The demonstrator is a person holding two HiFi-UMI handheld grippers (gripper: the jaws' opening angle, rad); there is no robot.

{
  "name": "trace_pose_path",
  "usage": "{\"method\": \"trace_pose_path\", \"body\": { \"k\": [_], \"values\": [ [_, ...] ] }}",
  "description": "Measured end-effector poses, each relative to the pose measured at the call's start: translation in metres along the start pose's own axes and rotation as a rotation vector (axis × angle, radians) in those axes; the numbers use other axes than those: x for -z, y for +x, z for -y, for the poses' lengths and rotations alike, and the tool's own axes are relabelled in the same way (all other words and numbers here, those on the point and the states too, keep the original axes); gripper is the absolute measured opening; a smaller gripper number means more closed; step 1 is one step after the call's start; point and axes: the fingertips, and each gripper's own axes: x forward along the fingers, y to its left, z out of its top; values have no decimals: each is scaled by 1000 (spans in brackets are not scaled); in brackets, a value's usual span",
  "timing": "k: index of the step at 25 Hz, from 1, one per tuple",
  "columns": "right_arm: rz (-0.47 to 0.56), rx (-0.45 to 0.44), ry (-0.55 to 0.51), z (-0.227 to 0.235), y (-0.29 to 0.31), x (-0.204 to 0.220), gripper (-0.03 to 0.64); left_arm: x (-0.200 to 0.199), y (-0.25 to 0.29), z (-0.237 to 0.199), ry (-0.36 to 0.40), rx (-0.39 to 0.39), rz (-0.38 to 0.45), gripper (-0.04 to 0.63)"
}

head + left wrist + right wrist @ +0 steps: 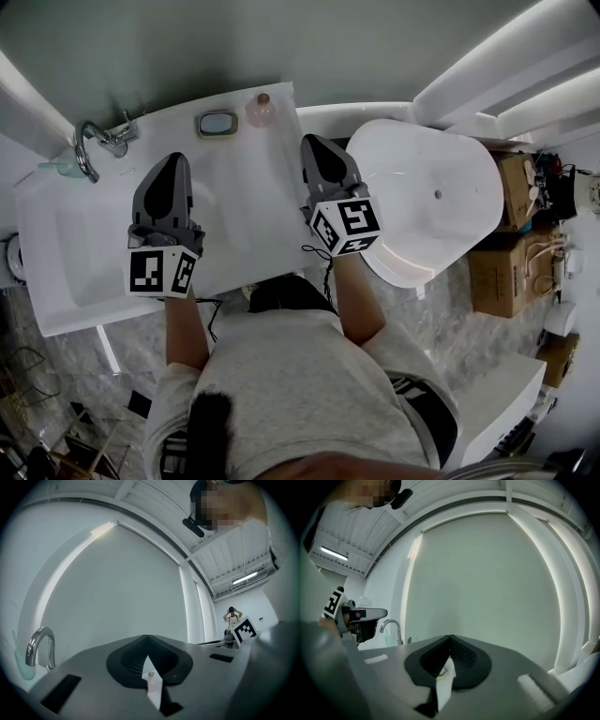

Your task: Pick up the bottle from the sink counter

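**Poised short of the bottle, both grippers shut**

Hovers the left gripper [173, 161] and the right gripper [312, 142] over the white tabletop [244, 216], both pointing roughly level toward the back wall [187, 47]. Holds each pair of jaws pressed together at the tips, with nothing between them. Reads as an approach posture, not a grasp. Probably comes in level so as to take an upright thing from the side.

Places the bottle [262, 110], small and pinkish, upright at the tabletop's back edge, well to the right of the faucet [101, 141]. Puts the soap dish [217, 123] just beside it on the faucet side. Suggests storage against the wall, out of the way of the basin [84, 244] in front of the faucet. Shows the bottle well apart from both grippers, nearer the right one.

Leaves bare, flat tabletop in front of the bottle, so plenty of room for a straight run in. Offers almost none behind, with the wall right there. Offers little to the side away from the faucet, with the tabletop's end close by and the bathtub [427, 202] beyond it. Calls for opening the jaws before arrival. Risks tipping the bottle into the soap dish or off the near corner with a shut gripper.
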Motion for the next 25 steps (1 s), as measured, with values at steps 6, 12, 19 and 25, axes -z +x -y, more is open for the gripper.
{"method": "trace_pose_path", "body": {
  "k": [6,12,19,25],
  "values": [
    [-59,-13,0,15,30,16,11,13,11,1,-13,-7,-27,8],
    [-114,-62,1,29,66,34,12,14,17,-1,-12,-59,-32,8],
    [-181,-131,-37,37,104,59,46,15,24,-3,-1,-129,-29,8],
    [-238,-194,-66,43,134,85,79,18,30,-6,11,-188,-37,8]
  ]
}}
